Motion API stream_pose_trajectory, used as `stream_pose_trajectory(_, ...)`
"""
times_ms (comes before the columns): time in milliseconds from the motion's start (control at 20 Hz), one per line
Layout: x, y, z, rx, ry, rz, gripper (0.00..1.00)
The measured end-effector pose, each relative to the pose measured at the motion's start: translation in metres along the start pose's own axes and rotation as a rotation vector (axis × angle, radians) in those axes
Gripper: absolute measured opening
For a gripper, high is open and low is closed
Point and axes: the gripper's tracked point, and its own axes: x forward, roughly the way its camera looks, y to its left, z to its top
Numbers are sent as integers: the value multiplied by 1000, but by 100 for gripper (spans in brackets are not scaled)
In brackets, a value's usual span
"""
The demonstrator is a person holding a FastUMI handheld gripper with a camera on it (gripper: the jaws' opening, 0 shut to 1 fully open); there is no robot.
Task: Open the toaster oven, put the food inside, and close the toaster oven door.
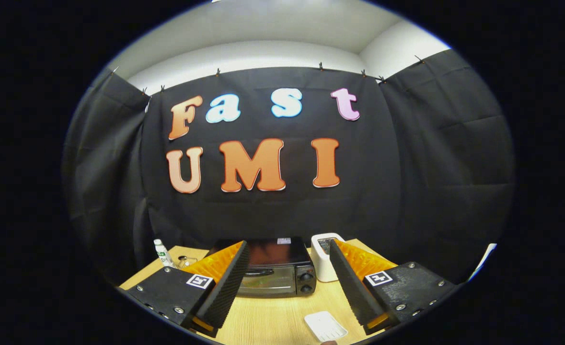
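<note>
1. The hand-held gripper [287, 282] hangs above the counter [272, 316] with its two fingers spread wide apart and nothing between the pads; it points level toward the back wall, tilted only a little down.
2. Just ahead of the fingers, nearer the right one, a small white tray [325, 326] lies flat on the wooden counter; whether it holds food I cannot tell.
3. Beyond the fingertips, framed between them, the toaster oven [275, 270] stands on the counter with its glass door shut and upright; two knobs sit one above the other on its right side.
4. Just beside the oven's right side stands a white toaster [324, 261], partly hidden by the right finger.
5. Left of the oven, beyond the left finger, a small white bottle [162, 253] stands upright near the counter's far corner.
</note>
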Motion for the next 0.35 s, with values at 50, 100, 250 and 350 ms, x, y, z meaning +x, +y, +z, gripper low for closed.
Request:
stream_pose_trajectory(50, -4, -12, 13, 0, -9, -20, 99)
stream_pose_trajectory(100, -7, -27, 25, 4, -25, -54, 99)
stream_pose_trajectory(250, -19, -53, 44, 4, -56, -127, 99)
stream_pose_trajectory(350, -24, -61, 44, 10, -58, -156, 99)
